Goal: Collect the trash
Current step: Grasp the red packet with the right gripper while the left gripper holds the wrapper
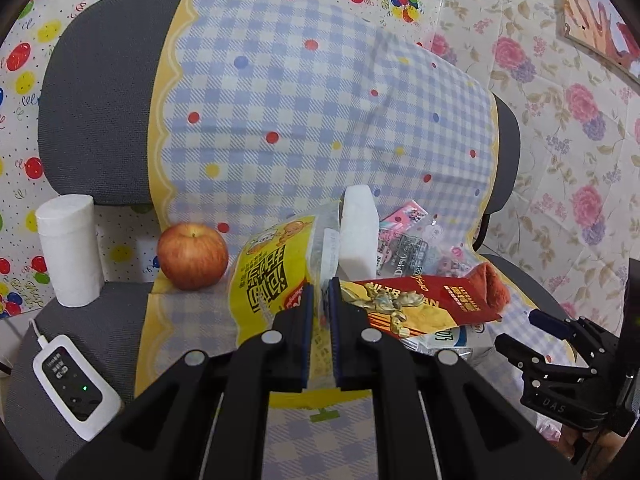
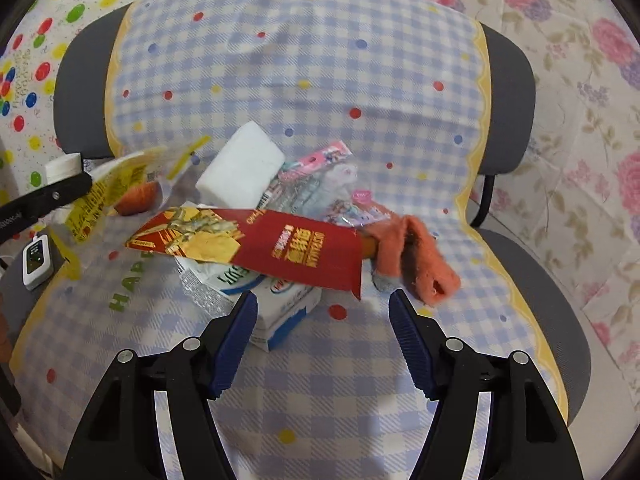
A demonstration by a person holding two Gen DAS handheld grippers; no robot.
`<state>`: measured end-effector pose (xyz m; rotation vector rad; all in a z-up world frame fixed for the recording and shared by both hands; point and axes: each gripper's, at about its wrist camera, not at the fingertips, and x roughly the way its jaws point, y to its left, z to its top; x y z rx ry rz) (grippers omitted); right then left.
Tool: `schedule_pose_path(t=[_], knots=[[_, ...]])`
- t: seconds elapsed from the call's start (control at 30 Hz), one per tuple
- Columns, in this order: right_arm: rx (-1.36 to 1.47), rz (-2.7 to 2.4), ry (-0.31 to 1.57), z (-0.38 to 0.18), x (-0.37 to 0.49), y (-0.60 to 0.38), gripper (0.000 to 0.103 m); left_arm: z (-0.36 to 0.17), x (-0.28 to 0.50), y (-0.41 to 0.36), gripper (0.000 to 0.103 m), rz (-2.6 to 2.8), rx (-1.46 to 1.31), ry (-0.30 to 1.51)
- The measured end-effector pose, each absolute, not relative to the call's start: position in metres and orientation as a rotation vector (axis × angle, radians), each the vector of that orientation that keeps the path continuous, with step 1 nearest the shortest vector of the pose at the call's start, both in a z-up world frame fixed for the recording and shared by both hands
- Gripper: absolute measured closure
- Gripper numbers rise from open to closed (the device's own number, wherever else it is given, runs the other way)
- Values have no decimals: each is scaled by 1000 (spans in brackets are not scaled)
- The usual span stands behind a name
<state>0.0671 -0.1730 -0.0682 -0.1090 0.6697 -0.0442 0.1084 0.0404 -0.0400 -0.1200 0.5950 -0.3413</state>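
Note:
My left gripper [image 1: 320, 300] is shut on a yellow snack wrapper [image 1: 264, 276] and holds it lifted above the checked cloth on the chair seat; the wrapper also shows at the left of the right wrist view [image 2: 100, 196]. A red and gold card packet [image 2: 280, 246] lies on a white and blue carton [image 2: 276, 308]. Behind them are a white foam block [image 2: 240, 168], clear pink toy wrappers [image 2: 320, 184] and an orange sock [image 2: 416, 256]. My right gripper [image 2: 322, 312] is open and empty just in front of the carton and red packet.
An apple [image 1: 192, 256], a white paper roll [image 1: 70, 250] and a white charger device [image 1: 74, 388] sit at the seat's left side. The chair back [image 1: 100, 120] rises behind. Flowered and balloon sheets cover the walls.

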Motion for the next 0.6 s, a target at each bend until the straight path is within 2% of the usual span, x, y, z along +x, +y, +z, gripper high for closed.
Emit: schedule_pose_path(t=[0.2,0.53,0.6], knots=[[-271,-8,678,-76,83,-139,32,-40,110,37,97,-329,-119,603],[-344,-8,683,-85,113,-124,35,-42,117,34,97,-316,-109,611],[-341,2,671,-83,116,-121,50,-42,118,34,97,-312,-109,612]])
